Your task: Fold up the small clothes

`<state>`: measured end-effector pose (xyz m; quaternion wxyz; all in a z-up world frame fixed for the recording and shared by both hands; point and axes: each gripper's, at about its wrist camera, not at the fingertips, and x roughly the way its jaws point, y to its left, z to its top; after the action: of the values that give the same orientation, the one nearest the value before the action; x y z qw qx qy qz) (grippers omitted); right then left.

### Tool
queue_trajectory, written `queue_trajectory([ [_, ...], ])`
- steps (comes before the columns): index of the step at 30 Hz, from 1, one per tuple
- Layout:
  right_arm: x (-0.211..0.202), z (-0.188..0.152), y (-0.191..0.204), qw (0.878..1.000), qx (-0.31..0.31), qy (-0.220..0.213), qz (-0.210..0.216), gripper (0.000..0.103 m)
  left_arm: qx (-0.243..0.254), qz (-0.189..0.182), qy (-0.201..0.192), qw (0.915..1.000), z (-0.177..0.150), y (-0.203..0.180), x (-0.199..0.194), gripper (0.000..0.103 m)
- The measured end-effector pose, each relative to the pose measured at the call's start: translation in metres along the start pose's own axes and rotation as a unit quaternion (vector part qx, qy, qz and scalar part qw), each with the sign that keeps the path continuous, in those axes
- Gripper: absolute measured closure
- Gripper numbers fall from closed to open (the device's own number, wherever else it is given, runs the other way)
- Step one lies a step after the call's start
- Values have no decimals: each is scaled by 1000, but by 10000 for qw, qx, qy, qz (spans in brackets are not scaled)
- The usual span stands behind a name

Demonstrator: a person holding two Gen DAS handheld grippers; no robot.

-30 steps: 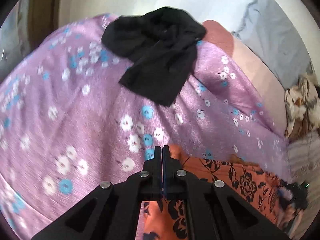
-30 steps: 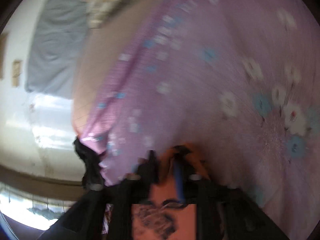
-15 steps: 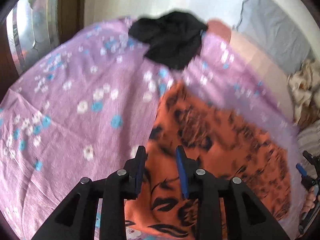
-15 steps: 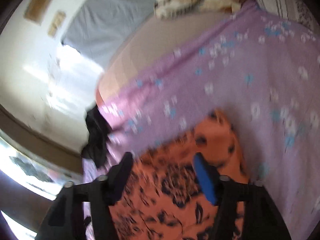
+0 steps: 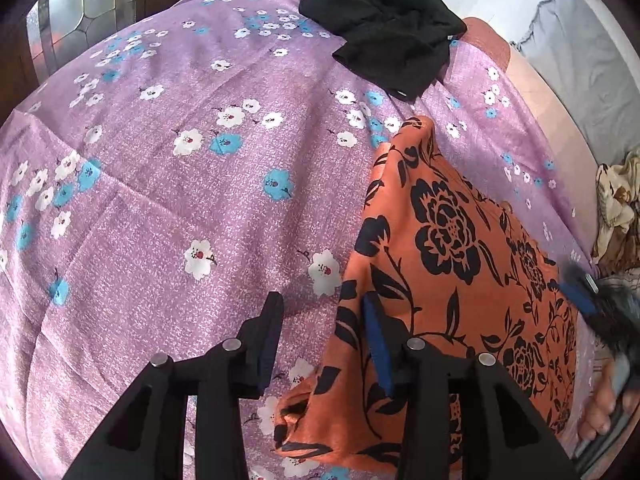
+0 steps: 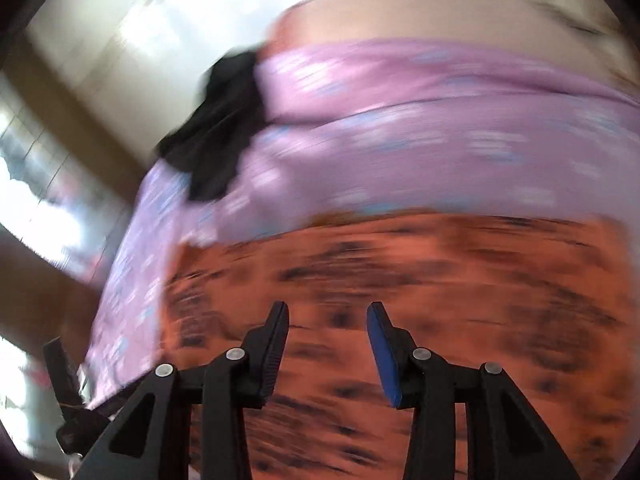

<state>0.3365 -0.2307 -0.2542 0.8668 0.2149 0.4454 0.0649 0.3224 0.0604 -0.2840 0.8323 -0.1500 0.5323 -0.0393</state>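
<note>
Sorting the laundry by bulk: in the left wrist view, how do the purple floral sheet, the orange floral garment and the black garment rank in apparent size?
1. purple floral sheet, fills most of the view.
2. orange floral garment.
3. black garment, though it lies farther from the camera, so its true size against the orange one is unsure.

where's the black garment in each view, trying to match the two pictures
Left wrist view: the black garment lies crumpled at top centre-right, on the far part of the purple floral sheet, beyond the orange floral cloth.
Right wrist view: the black garment sits left of centre in the upper half, blurred, at the sheet's left end.
Shared landmark: the orange floral cloth, lower right in the left view, lower half in the right.
</note>
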Motion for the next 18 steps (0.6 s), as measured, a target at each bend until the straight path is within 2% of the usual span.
queue_trajectory([
  [2, 45, 12, 49, 9988, -403, 288, 43, 59, 58, 7, 10, 10000, -2, -1, -1, 60],
  [6, 114, 27, 110, 9955, -667, 663, 115, 60, 182, 7, 57, 9998, -4, -3, -3, 60],
  [8, 148, 34, 132, 9929, -794, 887, -39, 60, 265, 24, 79, 9996, -5, -3, -3, 60],
  [9, 158, 34, 140, 9918, -933, 841, -254, 60, 324, 30, 74, 9994, -5, -3, -5, 60],
  [10, 161, 37, 148, 9914, -1089, 630, -352, 60, 378, 41, 73, 9993, -6, -4, -6, 60],
  [13, 161, 42, 139, 9945, -860, 604, -34, 61, 518, 74, 34, 9986, -9, -6, -12, 60],
  [15, 143, 41, 126, 9966, -636, 503, 133, 60, 631, 128, -75, 9979, -10, -9, -18, 60],
  [18, 90, 27, 100, 9978, -584, 156, 266, 60, 895, 293, -331, 9950, -16, -19, -30, 60],
])
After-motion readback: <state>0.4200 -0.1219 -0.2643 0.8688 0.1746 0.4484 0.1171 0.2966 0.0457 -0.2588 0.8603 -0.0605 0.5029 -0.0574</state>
